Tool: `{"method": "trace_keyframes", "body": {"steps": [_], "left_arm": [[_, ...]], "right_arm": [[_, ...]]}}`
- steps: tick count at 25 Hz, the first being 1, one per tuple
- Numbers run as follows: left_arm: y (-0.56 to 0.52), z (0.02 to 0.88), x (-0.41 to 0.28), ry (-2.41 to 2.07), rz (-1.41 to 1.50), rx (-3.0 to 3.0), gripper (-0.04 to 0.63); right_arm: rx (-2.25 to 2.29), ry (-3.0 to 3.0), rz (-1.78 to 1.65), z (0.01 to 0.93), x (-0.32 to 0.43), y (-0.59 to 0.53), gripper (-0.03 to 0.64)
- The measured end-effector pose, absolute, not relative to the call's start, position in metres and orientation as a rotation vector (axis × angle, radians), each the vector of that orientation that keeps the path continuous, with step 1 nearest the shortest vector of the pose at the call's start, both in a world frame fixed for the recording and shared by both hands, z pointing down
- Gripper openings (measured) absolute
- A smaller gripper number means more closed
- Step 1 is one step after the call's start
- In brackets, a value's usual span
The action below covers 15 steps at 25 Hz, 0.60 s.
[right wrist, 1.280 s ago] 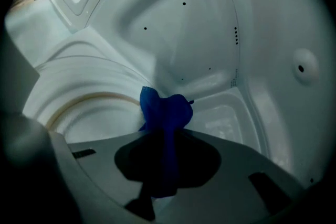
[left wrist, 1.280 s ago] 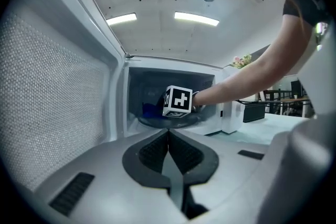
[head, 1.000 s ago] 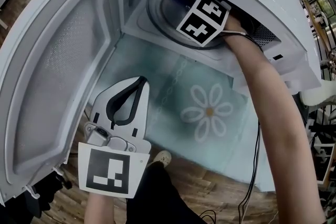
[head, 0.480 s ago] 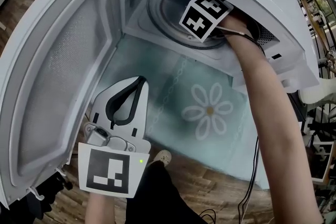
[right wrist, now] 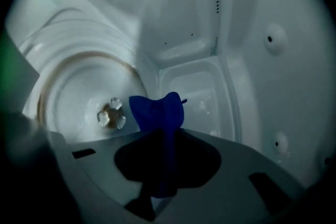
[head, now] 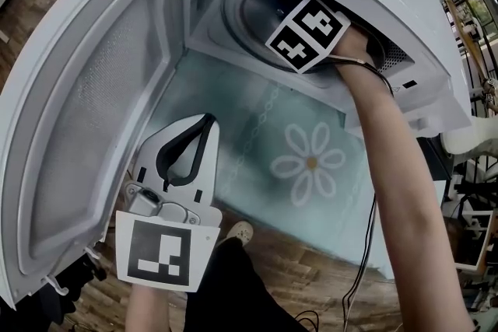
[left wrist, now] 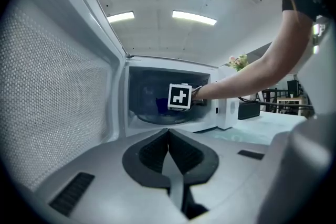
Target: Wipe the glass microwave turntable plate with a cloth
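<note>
The glass turntable plate point(right wrist: 79, 97) lies on the microwave floor, with its hub point(right wrist: 111, 114) showing through the middle. My right gripper point(right wrist: 167, 131) is inside the cavity, shut on a blue cloth point(right wrist: 157, 110) that bunches out past the jaw tips, above the plate's right side. In the head view only its marker cube point(head: 307, 33) and the person's forearm show over the plate point(head: 245, 15). My left gripper point(head: 207, 120) stays outside in front of the oven, shut, with nothing in it. In the left gripper view its tips point(left wrist: 168, 129) point at the open cavity.
The microwave door point(head: 85, 113) stands swung open at the left, close to the left gripper. The oven sits on a pale teal tablecloth with a daisy print point(head: 311, 163). A cable point(head: 372, 245) hangs off the table's near edge at the right.
The right gripper has lifted and tilted a little inside the cavity, its cube shifting slightly right. The left gripper has not moved.
</note>
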<state>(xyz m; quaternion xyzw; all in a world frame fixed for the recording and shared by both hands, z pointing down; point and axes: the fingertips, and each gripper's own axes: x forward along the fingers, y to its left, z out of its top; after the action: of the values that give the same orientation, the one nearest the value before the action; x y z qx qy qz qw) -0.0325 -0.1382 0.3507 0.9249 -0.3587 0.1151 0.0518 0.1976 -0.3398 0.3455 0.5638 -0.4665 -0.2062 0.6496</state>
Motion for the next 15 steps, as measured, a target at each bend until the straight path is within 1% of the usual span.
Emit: {"method": "trace_keyframes", "body": {"steps": [7, 15], "left_arm": [[-0.135, 0.348, -0.033, -1.089, 0.353, 2.816, 0.005], [-0.134, 0.347, -0.04, -1.109, 0.358, 2.799, 0.005]], "right_arm": [[1.428, -1.323, -0.513, 0.317, 0.153, -0.332, 0.055], [1.342, -1.507, -0.579, 0.316, 0.087, -0.325, 0.055]]}}
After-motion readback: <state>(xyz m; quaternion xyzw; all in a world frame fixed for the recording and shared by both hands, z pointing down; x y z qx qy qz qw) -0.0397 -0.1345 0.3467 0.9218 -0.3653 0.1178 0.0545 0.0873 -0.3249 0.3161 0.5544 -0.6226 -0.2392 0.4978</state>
